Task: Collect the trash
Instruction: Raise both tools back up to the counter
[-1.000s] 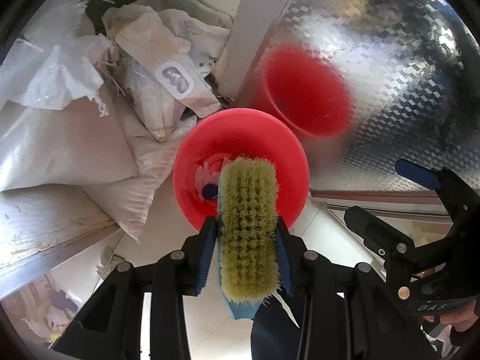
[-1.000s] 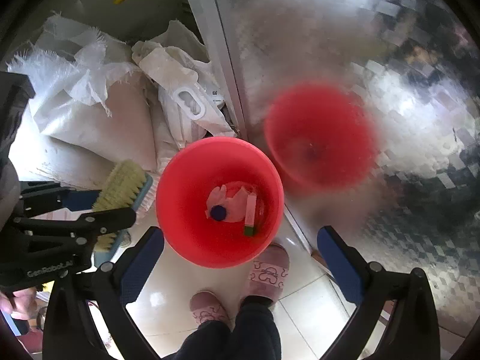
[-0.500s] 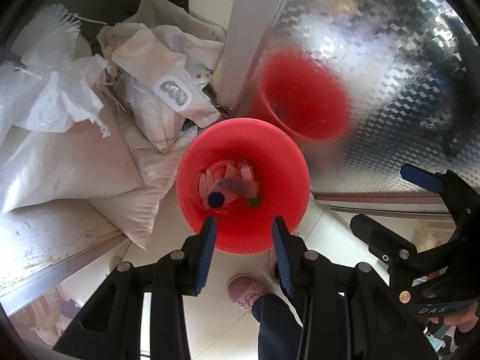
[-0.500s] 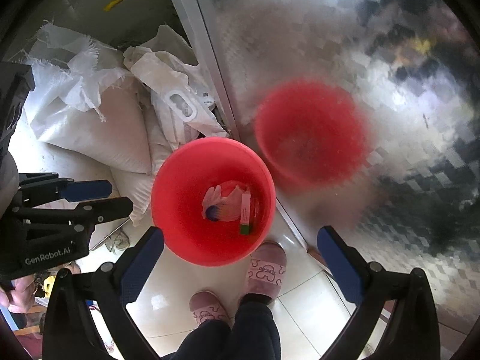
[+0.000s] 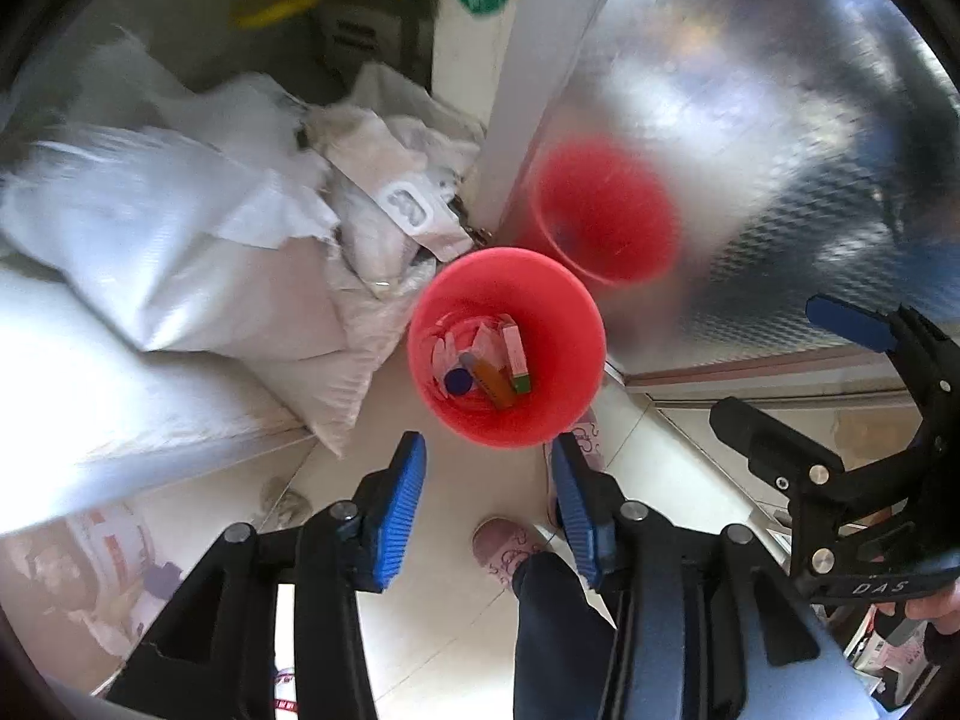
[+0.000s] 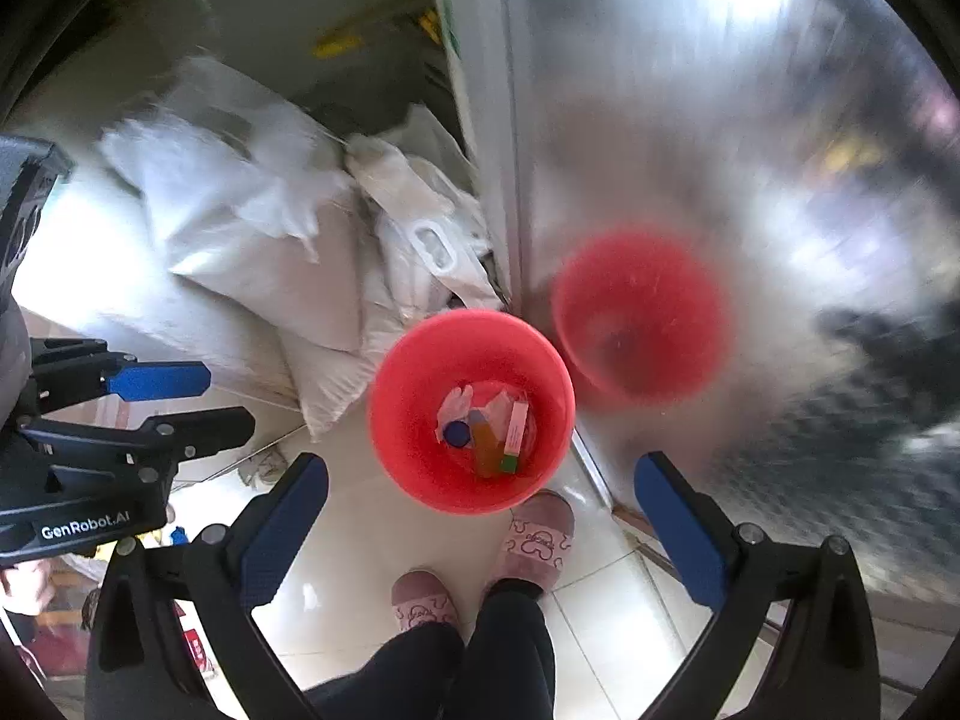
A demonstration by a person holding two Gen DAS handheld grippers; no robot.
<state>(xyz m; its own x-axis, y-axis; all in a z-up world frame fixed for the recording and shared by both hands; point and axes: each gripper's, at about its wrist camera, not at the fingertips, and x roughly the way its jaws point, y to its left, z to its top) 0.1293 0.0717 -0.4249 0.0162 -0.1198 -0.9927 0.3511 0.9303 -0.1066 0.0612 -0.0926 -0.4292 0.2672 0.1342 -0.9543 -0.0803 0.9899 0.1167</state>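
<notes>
Open space lies above the red bucket [image 5: 506, 348]; white sacks [image 5: 180, 252] crowd its left, a metal panel [image 5: 750, 180] flanks its right.

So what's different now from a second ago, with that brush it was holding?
The left hand-held gripper has let go of the brush, which now lies in the red bucket among the trash; its jaws are opening with nothing between them. Both grippers have pulled up, so the bucket looks smaller. The right hand-held gripper stayed open and empty, and the bucket and white sacks have not moved.
</notes>
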